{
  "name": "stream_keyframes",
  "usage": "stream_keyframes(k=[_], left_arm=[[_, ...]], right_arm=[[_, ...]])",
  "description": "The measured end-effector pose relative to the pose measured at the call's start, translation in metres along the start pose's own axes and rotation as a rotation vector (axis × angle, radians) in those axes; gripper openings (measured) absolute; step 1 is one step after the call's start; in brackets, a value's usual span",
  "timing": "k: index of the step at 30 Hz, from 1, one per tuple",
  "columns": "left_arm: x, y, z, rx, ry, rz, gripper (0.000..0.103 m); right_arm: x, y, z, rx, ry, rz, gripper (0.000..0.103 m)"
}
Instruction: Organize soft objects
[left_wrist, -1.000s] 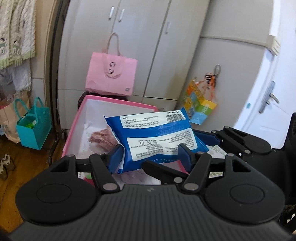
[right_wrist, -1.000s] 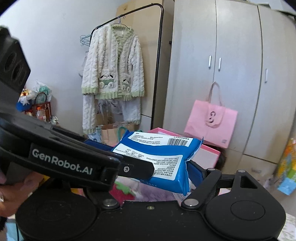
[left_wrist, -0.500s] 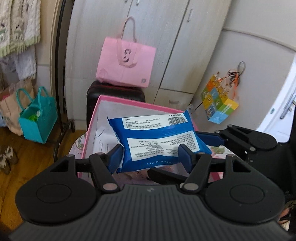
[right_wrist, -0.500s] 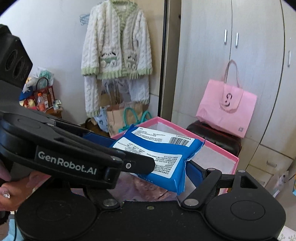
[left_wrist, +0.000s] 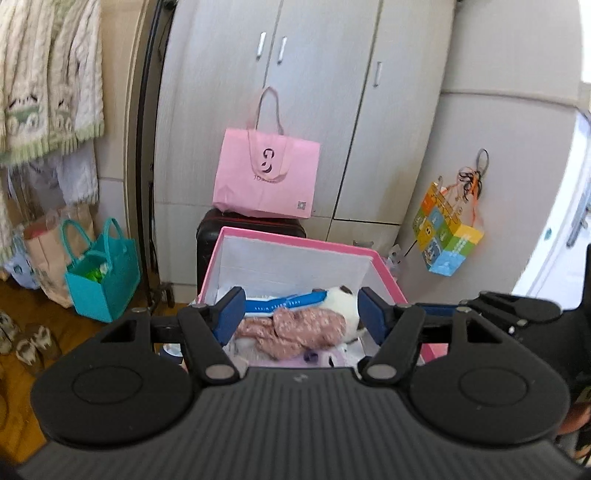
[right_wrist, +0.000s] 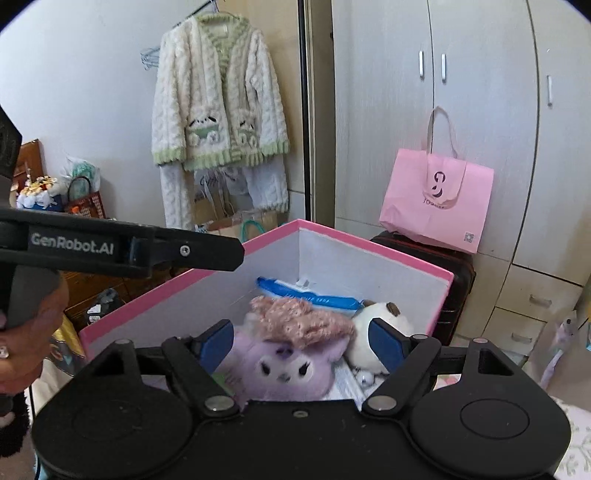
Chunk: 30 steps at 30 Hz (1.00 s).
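An open pink box (left_wrist: 295, 242) stands in front of both grippers. In it lie a blue wipes pack (left_wrist: 284, 304) (right_wrist: 310, 295), a pink knitted piece (right_wrist: 299, 321), a purple plush (right_wrist: 280, 365) and a white plush with a brown ear (right_wrist: 384, 325). My left gripper (left_wrist: 301, 310) hangs over the box's near edge, its jaws opening with nothing between them. My right gripper (right_wrist: 301, 339) is open and empty above the plush toys. The left gripper's arm (right_wrist: 129, 247) crosses the right wrist view on the left, and a hand holds it.
A pink tote bag (left_wrist: 266, 177) sits on a black suitcase (left_wrist: 210, 236) behind the box, before a white wardrobe (left_wrist: 332, 92). A teal bag (left_wrist: 103, 280) and paper bags stand on the wooden floor at left. A knitted cardigan (right_wrist: 221, 103) hangs on a rack.
The blue wipes pack, earlier held up between the fingers above the box, now lies inside it at the back. Both grippers are empty, and more of the box's inside shows.
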<state>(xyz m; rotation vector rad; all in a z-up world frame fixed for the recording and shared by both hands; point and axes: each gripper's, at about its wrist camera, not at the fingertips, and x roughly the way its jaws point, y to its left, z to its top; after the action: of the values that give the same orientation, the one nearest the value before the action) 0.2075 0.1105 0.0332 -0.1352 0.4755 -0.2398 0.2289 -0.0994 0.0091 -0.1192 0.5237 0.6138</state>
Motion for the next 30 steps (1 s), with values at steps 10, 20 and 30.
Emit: stream_keyframes(k=[10, 20, 30], left_arm=[[-0.059, -0.036, -0.016, 0.061, -0.034, -0.014, 0.067], [-0.114, -0.078, -0.042, 0.141, -0.12, -0.012, 0.068], [-0.133, -0.097, -0.066, 0.114, -0.126, -0.024, 0.073]], right_arm=[[-0.076, 0.005, -0.017, 0.04, -0.07, -0.086, 0.084], [-0.146, 0.006, -0.045, 0.095, -0.132, -0.201, 0.084], [-0.199, 0.016, -0.072, 0.122, -0.174, -0.285, 0.085]])
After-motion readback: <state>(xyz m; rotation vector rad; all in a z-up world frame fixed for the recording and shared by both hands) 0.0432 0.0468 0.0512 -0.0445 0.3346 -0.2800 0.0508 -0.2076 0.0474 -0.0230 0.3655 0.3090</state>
